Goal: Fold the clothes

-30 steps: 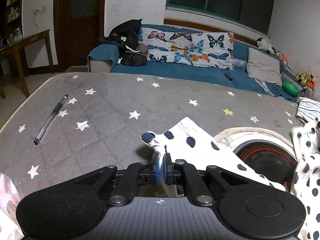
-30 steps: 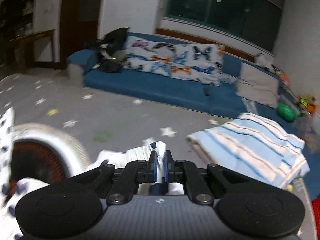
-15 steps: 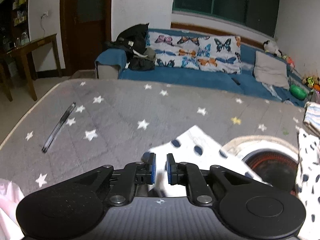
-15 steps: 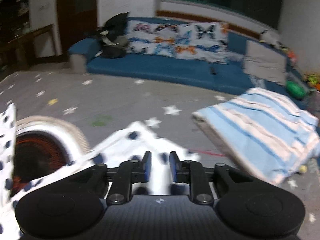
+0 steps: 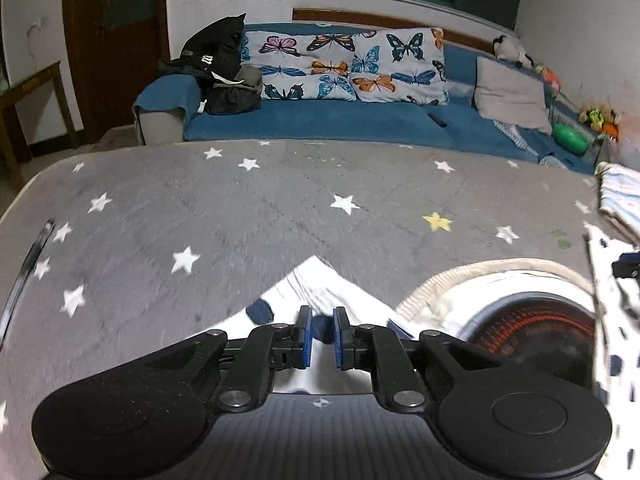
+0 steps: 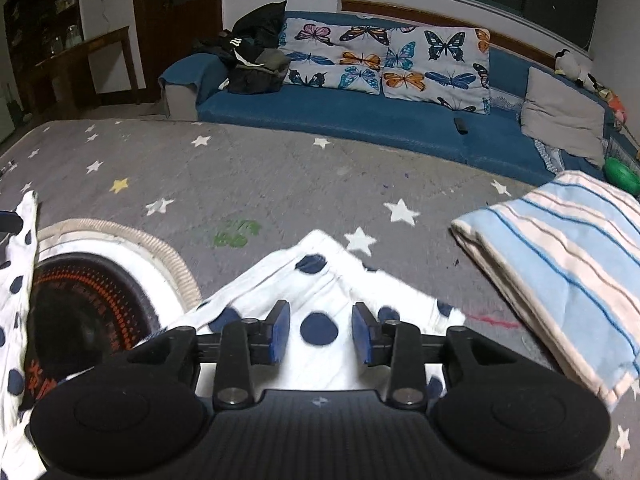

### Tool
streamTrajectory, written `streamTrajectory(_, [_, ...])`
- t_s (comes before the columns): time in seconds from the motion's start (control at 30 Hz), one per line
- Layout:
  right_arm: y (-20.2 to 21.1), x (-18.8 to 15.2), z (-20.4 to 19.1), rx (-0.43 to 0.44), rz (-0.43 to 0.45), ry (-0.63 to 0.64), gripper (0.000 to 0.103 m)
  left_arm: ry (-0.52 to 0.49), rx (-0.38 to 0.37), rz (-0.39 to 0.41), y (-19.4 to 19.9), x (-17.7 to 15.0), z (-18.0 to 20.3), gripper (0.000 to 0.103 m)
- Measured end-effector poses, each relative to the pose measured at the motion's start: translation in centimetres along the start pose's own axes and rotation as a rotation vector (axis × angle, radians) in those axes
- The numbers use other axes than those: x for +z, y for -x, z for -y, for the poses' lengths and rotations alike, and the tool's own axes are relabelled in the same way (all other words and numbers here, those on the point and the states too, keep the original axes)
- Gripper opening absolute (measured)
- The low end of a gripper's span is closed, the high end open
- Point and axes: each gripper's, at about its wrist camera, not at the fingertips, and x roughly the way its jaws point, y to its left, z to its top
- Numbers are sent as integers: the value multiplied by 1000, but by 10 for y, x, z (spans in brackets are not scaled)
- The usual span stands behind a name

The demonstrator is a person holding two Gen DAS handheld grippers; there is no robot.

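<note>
Two claws hang low over a grey star-printed surface, each above a corner of the same white garment with navy dots. In the left wrist view, the left claw (image 5: 320,338) has its blue pads a narrow gap apart; its jaws have just been opening, and the polka-dot garment (image 5: 316,284) lies flat beneath them, not pinched. In the right wrist view, the right claw (image 6: 320,336) is spread wider, its jaws likewise just opened, and the garment's other corner (image 6: 316,280) lies loose below and between the pads, untouched by them.

Between the two corners, the cloth leaves bare a dark round print with orange-red rings (image 6: 84,300), edged by a pale braided band. Part of the garment stands up at the far right edge of the left view.

To the right of the garment, near but apart, rests a folded blue-and-white striped cloth (image 6: 560,264). At the far left lies a dark pen (image 5: 24,276), blurred.

Beyond the grey star-printed surface (image 5: 240,208) stands a blue sofa (image 6: 360,120) carrying butterfly cushions (image 6: 384,64), a heap of dark clothes (image 6: 252,56) and a grey pillow (image 6: 560,116).
</note>
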Motion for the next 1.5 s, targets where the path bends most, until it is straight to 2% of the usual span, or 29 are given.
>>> streamTrajectory(0.2, [-15,14,2,2,12,-15,37,-50,49,47,-20,14,2,12])
streamTrajectory(0.4, [-26,24,7,13,27,-26,42,-44,63,65,-26,18,0,13])
streamTrajectory(0.43, [-25,25,8,14,25,-28,42,-42,65,65,-25,18,0,17])
streamTrajectory(0.53, [-14,25,8,10,30,-18,43,-42,72,76,-15,15,2,40])
streamTrajectory(0.7, [13,16,10,14,29,-1,43,-59,19,87,10,3,18,42])
streamTrajectory(0.87, [20,-4,11,-3,-28,35,43,-132,-107,85,43,-15,53,42])
streamTrajectory(0.97, [18,-10,15,-14,-48,26,43,-182,-227,77,65,-25,82,41])
streamTrajectory(1.13, [13,-2,20,4,-32,-1,43,-332,-497,21,93,-57,149,39])
streamTrajectory(1.33, [3,2,22,9,-48,13,44,-505,-736,-62,109,-103,209,27])
streamTrajectory(1.5, [1,2,24,22,-45,16,44,-565,-817,-98,113,-119,225,25])
